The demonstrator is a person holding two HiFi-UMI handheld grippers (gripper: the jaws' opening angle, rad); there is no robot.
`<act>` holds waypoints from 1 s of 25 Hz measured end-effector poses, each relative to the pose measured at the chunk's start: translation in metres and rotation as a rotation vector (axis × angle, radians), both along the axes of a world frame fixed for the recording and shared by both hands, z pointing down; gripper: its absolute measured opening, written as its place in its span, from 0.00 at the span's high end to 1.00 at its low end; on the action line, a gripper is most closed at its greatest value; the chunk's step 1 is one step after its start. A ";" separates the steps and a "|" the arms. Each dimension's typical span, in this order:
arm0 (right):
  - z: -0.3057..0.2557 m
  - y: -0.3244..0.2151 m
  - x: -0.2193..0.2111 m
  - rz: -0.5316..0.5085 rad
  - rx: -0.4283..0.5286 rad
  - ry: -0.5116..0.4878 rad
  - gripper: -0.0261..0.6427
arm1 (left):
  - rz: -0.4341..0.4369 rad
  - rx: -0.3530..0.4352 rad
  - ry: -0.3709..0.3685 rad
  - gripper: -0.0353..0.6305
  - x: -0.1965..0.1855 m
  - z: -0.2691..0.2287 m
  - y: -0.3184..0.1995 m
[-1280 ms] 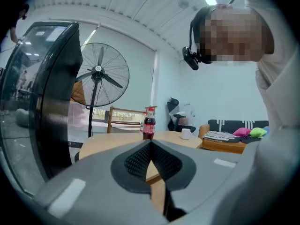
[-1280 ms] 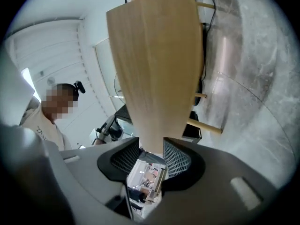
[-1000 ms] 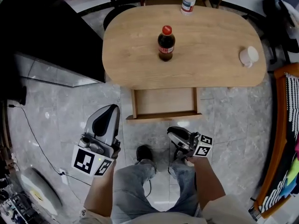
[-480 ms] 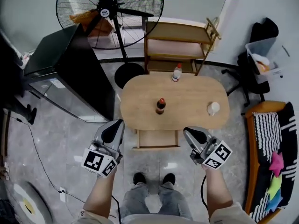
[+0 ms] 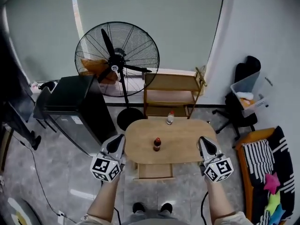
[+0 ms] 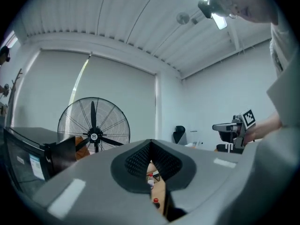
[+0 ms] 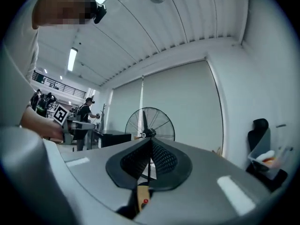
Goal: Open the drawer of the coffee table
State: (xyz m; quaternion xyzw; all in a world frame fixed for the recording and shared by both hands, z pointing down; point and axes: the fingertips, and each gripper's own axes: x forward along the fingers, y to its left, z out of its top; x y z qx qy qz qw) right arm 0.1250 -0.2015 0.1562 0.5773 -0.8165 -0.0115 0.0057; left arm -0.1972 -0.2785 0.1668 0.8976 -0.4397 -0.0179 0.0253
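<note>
A large standing fan [image 5: 117, 60] and a black cabinet [image 5: 77, 104] stand behind the oval wooden coffee table [image 5: 187, 142]. The drawer [image 5: 154, 171] is on the near side of the table, pulled out and open. In the head view it lies between the two grippers and lower than them. The left gripper [image 5: 117, 139] and the right gripper [image 5: 204, 140] are well apart and point level, each with its jaws pressed together on nothing. A cola bottle [image 5: 157, 144] stands upright at the middle of the table, and a clear bottle [image 5: 170, 118] at its far edge.
</note>
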 end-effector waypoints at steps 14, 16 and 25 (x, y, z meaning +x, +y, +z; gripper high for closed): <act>-0.034 0.000 0.011 0.037 0.063 -0.005 0.96 | -0.035 0.043 -0.006 0.95 0.003 -0.035 -0.003; -0.035 -0.003 0.009 0.027 0.061 0.003 0.96 | -0.040 0.043 -0.001 0.95 0.002 -0.036 -0.005; -0.033 -0.011 -0.002 0.008 0.055 0.000 0.96 | -0.047 0.043 -0.001 0.95 -0.002 -0.035 -0.005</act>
